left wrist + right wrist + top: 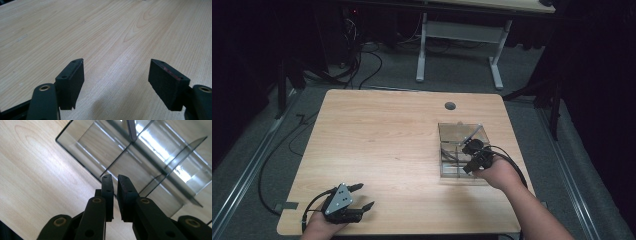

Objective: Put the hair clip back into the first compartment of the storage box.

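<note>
Clear divided organiser [460, 150] sits on the wooden table [382, 145] toward its right edge (thin partitions form several compartments). Right gripper [115, 180] hovers above its near wall, jaws nearly together, gripping nothing. Left gripper [116, 75] rests at the near-left corner, jaws wide apart and empty.

Looks like a lab: dark curtains round a wooden table [377, 140], cables [362, 60] on grey carpet behind it.
</note>
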Motion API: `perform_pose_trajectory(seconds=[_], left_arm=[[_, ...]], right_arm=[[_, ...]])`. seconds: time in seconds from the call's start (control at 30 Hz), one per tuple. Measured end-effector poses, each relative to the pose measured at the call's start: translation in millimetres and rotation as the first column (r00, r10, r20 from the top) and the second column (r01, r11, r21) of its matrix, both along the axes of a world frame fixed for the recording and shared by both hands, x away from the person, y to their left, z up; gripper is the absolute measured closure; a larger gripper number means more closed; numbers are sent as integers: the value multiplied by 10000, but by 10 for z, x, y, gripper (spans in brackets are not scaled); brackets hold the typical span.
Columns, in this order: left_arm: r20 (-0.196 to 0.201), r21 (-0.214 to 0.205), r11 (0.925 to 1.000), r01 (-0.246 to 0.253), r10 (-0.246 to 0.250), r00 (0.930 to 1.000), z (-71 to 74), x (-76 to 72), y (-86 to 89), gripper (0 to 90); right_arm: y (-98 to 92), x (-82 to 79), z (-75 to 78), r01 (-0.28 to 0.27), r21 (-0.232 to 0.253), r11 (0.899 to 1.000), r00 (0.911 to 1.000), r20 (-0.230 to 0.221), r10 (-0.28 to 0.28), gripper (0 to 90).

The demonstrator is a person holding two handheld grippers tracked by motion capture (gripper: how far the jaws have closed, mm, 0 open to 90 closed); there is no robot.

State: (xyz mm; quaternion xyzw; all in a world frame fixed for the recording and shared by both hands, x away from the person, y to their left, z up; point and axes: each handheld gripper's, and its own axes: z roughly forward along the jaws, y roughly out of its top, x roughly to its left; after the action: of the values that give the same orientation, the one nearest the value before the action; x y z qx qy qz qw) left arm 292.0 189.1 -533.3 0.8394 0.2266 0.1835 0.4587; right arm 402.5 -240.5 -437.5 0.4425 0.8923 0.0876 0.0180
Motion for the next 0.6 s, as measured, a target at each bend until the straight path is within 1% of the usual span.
perform_pose_trajectory(seconds=[0.07,0.1,0.17,0.23,0.37,0.4,0.43,0.57,0.6], left_arm=[[-3,4,10000,1,-1,10000,0,0,0,293],[-6,6,10000,2,-2,10000,1,0,0,293],[11,14,10000,-4,4,10000,0,2,0,293],[11,13,10000,-3,3,10000,0,2,0,293],[12,10,10000,3,-3,10000,0,1,0,293],[18,12,10000,3,-3,10000,0,0,0,293],[21,12,10000,3,-3,10000,0,0,0,293],[24,13,10000,-1,1,10000,0,-1,0,293],[21,12,10000,-5,5,10000,0,0,0,293]], right_arm=[[-22,-41,-2,-85,82,9999,10000,50,85,839],[-17,-79,1,152,118,9998,9999,-46,-151,838],[-30,-117,-15,-64,152,9999,10000,49,64,839],[-40,-156,-40,-84,153,9998,10000,40,83,838],[-71,-232,-123,115,310,9995,9999,22,-115,837],[-81,-237,-141,-64,289,9996,9999,141,60,836],[-79,-263,-160,88,380,9992,9999,130,-93,835],[-85,-337,-231,55,575,9983,9992,390,-77,829],[-86,-356,-245,131,684,9976,9991,401,-159,826]])
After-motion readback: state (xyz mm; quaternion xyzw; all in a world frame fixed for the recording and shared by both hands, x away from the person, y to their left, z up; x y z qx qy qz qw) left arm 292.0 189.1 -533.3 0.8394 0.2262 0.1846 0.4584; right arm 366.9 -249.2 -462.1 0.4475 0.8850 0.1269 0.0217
